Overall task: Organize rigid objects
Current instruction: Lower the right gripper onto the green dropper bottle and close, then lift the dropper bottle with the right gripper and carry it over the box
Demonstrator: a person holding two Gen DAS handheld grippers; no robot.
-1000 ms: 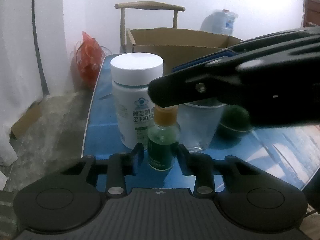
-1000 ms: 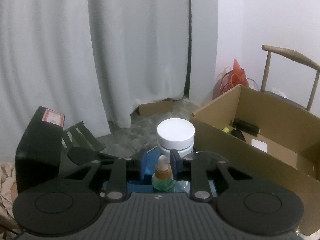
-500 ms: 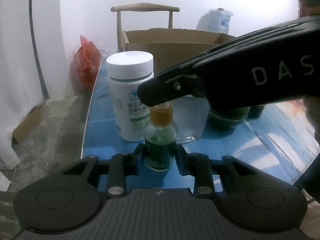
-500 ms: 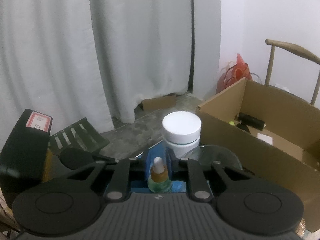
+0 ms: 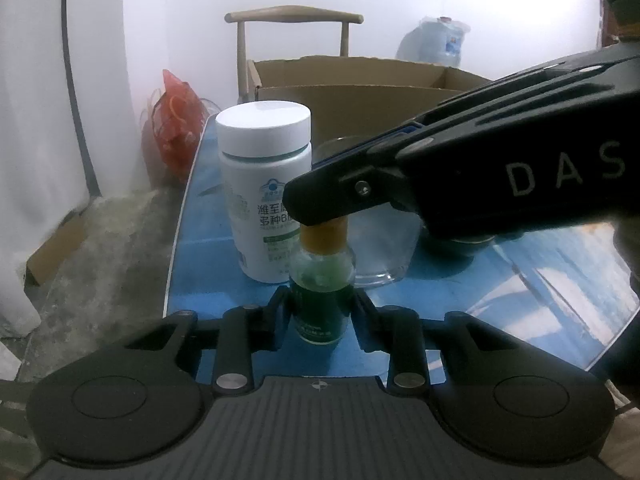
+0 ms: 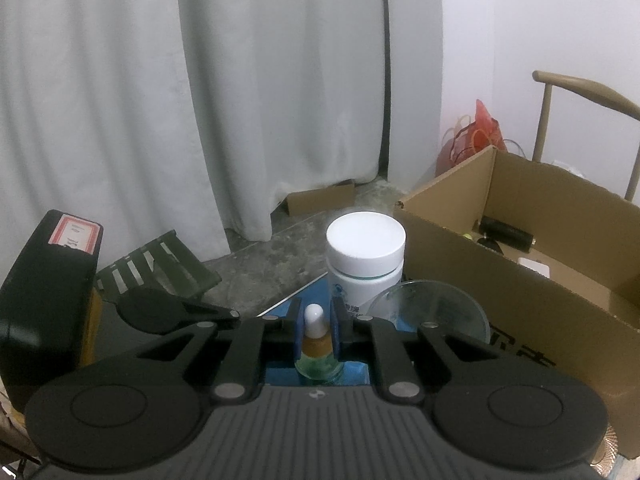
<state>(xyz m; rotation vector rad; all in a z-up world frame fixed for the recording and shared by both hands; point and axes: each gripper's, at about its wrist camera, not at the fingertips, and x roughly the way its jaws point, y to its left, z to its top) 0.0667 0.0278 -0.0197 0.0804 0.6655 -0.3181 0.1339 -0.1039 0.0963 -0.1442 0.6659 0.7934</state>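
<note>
A small green dropper bottle [image 5: 321, 292] with an orange collar and white tip stands upright on the blue table [image 5: 208, 248]. My left gripper [image 5: 320, 304] is shut on its body. My right gripper [image 6: 316, 326] comes from above and is shut on its orange collar [image 6: 316, 345], the white tip [image 6: 314, 315] showing between the blue pads. In the left wrist view the right gripper [image 5: 460, 168] crosses from the right and hides the bottle's top.
A white-capped supplement jar [image 5: 266, 188] and a clear glass [image 5: 384, 248] stand just behind the bottle. An open cardboard box [image 6: 532, 280] with several items sits further back, a chair [image 5: 294, 20] behind it. Dark green cups [image 5: 456, 242] are at right.
My right gripper has closed in from open around the collar to pinching it. The left gripper keeps its hold on the bottle; the view has shifted slightly.
</note>
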